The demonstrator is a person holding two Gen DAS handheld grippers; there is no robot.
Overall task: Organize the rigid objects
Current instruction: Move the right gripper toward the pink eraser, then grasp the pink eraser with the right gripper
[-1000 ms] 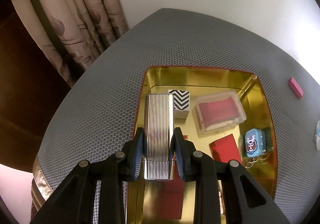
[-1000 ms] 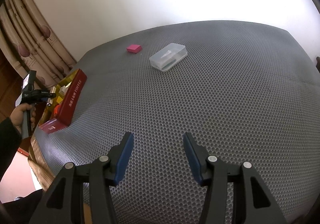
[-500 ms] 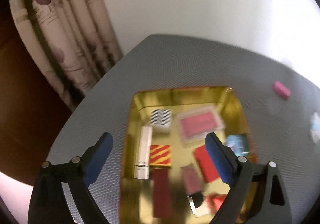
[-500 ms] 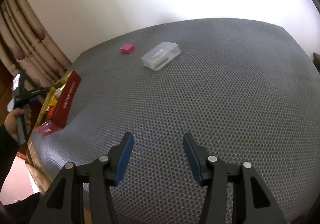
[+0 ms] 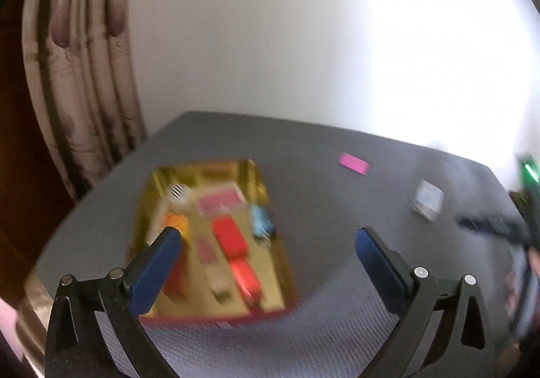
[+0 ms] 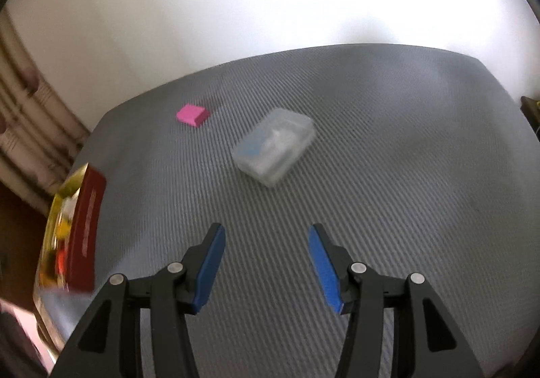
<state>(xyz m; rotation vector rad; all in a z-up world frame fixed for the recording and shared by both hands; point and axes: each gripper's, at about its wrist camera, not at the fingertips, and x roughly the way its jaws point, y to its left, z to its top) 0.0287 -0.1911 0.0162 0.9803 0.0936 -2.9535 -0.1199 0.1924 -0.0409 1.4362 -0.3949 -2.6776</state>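
A gold tray [image 5: 260, 182] with red outer walls sits on the grey table and holds several small boxes, among them a red box [image 5: 229, 236], a blue tin [image 5: 261, 221] and a zigzag box [image 5: 178, 192]. My left gripper [image 5: 266, 236] hovers above the tray's near end, its jaws opening wide with nothing between them. A pink block [image 5: 353, 164] [image 6: 191, 114] and a clear plastic box [image 5: 428, 204] [image 6: 275, 145] lie on the table right of the tray. My right gripper [image 6: 266, 229] stands open and empty, short of the clear box.
A patterned curtain [image 5: 84, 74] hangs behind the table's left corner, a white wall behind the rest. The tray's red wall [image 6: 86, 226] shows at the left edge of the right wrist view. Bare grey mat [image 6: 405, 175] lies right of the clear box.
My left gripper let go of the silver ribbed case in the tray, opened wide, drew back and swung right. My right gripper moved closer to the clear box.
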